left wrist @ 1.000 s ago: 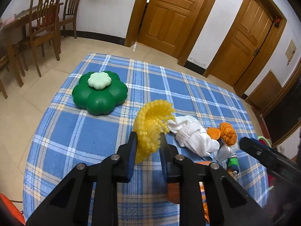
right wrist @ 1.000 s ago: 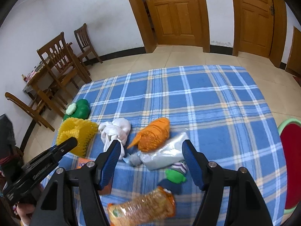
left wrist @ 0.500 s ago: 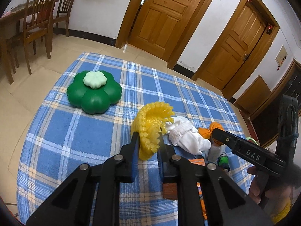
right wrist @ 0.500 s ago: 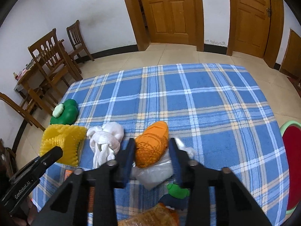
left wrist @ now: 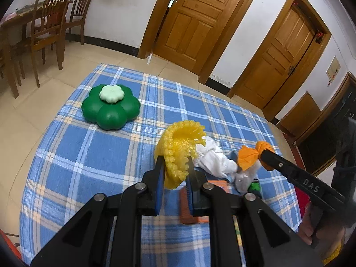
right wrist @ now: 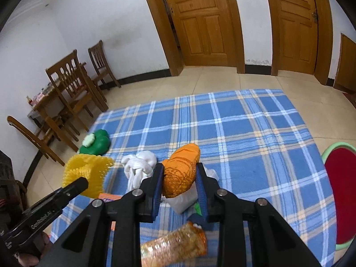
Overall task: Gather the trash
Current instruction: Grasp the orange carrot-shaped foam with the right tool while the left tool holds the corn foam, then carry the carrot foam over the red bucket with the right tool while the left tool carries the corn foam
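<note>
My left gripper (left wrist: 175,173) is shut on a yellow spiky plastic piece (left wrist: 180,146), held just above the blue plaid cloth (left wrist: 93,151). The same yellow piece (right wrist: 89,173) shows at the left of the right wrist view. My right gripper (right wrist: 179,179) is shut on a crumpled orange wrapper (right wrist: 181,170), lifted a little off the cloth (right wrist: 255,133). The orange wrapper (left wrist: 251,155) shows at the right gripper's tip in the left wrist view. A white crumpled cloth (right wrist: 139,165) lies between the two pieces. A clear plastic bag (right wrist: 185,199) hangs under the orange wrapper.
A green flower-shaped box (left wrist: 110,109) sits at the cloth's far left. A snack bag (right wrist: 175,248), a green cap (right wrist: 198,209) and an orange flat packet (left wrist: 191,204) lie near me. A red bin with a green rim (right wrist: 340,191) stands at the right. Wooden chairs (right wrist: 73,93) stand by the wall.
My right gripper closed on the orange wrapper and lifted it a little. The left gripper kept its grip on the yellow piece and hardly moved.
</note>
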Tool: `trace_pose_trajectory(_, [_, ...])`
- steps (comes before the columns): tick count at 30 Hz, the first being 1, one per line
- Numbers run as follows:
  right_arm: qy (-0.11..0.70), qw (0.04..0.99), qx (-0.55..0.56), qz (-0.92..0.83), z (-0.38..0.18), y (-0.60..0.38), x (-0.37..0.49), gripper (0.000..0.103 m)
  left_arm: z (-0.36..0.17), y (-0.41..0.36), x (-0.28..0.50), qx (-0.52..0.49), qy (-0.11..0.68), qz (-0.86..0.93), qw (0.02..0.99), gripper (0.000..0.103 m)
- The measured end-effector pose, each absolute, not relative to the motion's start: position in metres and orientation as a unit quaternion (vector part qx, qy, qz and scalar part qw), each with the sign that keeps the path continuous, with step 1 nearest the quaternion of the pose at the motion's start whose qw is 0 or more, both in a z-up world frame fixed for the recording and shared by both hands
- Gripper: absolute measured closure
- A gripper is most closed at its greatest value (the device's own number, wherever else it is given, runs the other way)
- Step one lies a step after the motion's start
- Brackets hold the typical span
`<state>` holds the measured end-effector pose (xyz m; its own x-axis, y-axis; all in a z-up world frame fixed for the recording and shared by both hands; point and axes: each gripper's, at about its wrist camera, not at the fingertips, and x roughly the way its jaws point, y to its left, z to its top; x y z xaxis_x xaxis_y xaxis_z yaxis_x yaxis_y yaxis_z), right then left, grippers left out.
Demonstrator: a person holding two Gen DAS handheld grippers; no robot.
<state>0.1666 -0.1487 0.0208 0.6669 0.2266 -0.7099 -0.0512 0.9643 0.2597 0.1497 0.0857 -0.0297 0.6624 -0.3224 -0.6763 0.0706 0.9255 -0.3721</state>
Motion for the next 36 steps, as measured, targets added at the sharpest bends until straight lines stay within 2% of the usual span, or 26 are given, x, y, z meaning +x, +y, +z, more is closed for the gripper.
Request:
trace_pose_trajectory(16, [0.363,0.918,0.148,0.064,0.052,-0.201,0.1,0.072,0.011,0.033,0.105,-0.119,0.382,-0.127,0.908,0.086])
trace_pose_trajectory(36, [0.337,0.922,0.191,0.008,0.059,-0.282,0.043,0.072,0.025,-0.021,0.083,-0.104,0.403,-0.171,0.893,0.086])
